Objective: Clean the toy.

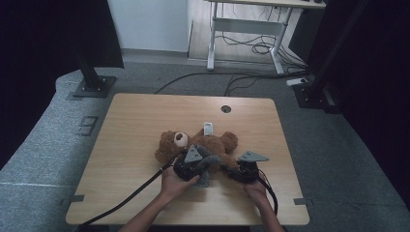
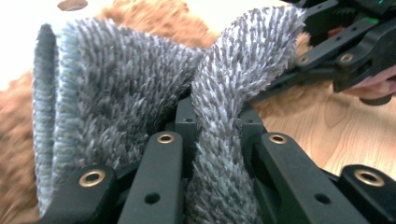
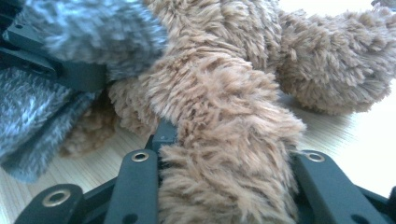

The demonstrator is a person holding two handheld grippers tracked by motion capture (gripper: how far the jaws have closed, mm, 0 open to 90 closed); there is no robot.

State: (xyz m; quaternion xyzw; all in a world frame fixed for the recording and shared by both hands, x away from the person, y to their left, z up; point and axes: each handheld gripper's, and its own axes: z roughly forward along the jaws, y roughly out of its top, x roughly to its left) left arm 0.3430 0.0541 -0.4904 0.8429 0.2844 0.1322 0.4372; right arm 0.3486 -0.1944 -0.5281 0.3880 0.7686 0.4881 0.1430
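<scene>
Grey cloth (image 2: 219, 140) is pinched in the left fingers (image 2: 161, 172), just beside the bear (image 3: 224, 140) limb clamped lengthwise in the right fingers (image 3: 135, 182).

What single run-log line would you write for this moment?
left tool: shut on grey fuzzy cloth | right tool: shut on teddy bear limb | bear lying on table

— Where is the teddy bear (image 1: 198, 145) laid?

— On the table (image 1: 130, 140), near its middle, with the cloth (image 1: 205, 169) draped at its near side.

— How are the grippers placed?

— The left gripper (image 1: 191, 166) is closed on the cloth; to its right, the right gripper (image 1: 241, 170) is clamped on the bear's limb (image 3: 224, 154).
</scene>
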